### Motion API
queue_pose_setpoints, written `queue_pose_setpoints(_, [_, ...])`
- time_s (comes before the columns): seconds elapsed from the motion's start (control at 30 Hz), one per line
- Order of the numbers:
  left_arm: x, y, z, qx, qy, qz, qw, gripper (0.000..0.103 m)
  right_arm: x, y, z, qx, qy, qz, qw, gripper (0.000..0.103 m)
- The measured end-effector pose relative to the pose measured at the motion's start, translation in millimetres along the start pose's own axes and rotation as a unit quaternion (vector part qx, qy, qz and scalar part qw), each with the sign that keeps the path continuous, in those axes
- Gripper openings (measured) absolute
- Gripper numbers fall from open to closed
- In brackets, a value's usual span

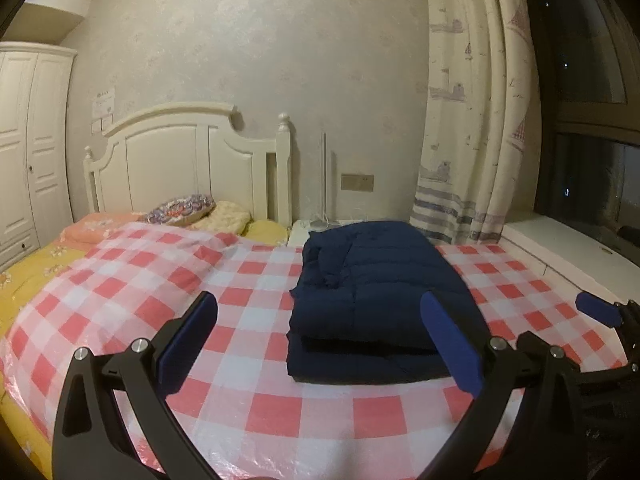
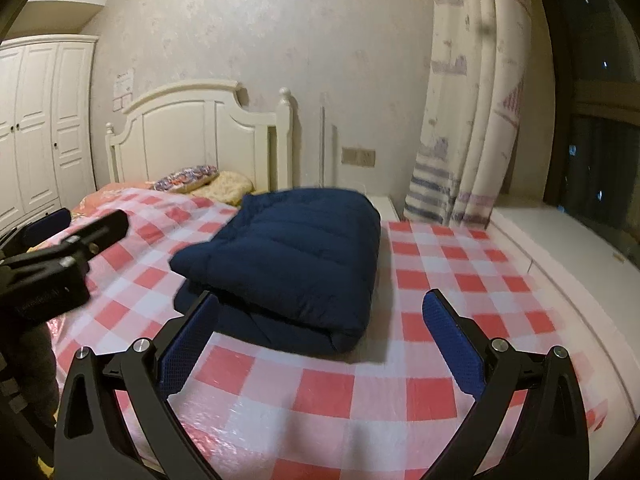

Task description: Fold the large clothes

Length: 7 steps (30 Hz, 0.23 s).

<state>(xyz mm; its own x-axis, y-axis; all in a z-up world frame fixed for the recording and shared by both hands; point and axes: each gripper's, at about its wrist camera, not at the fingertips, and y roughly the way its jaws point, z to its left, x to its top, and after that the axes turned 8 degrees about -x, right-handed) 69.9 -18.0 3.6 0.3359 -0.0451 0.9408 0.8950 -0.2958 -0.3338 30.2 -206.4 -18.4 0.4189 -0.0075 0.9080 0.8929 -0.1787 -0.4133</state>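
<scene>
A navy puffer jacket (image 1: 372,296) lies folded into a thick rectangle on the red-and-white checked sheet (image 1: 256,392) that covers the bed. It also shows in the right wrist view (image 2: 292,264). My left gripper (image 1: 320,316) is open and empty, hovering just in front of the jacket's near edge. My right gripper (image 2: 320,312) is open and empty, in front of the jacket's near right corner. The right gripper shows at the right edge of the left view (image 1: 600,312), the left one at the left edge of the right view (image 2: 60,248).
A white headboard (image 1: 188,160) and pillows (image 1: 180,210) stand at the far end. A white wardrobe (image 1: 24,152) is at the left. A curtain (image 1: 472,120), a dark window (image 1: 592,120) and a white sill (image 1: 568,244) run along the right.
</scene>
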Motion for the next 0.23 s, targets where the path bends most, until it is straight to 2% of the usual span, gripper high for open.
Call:
queue_pose_setpoints(0.13, [1,45,31,-0.005,0.000,0.089,0.9960,0.101,-2,29,-15,0.005,0.002,0.037,0.999,0.098])
queue_pose_setpoints(0.2, [8,68,67,0.023,-0.006,0.114,0.9933,0.101,9,49,-41,-0.006,-0.006,0.063,0.998,0.098])
queue_pose_setpoints(0.23, [16,88,102,0.050,-0.012,0.131,0.9901,0.101,15,57,-59,-0.019,-0.005,0.068,0.998,0.098])
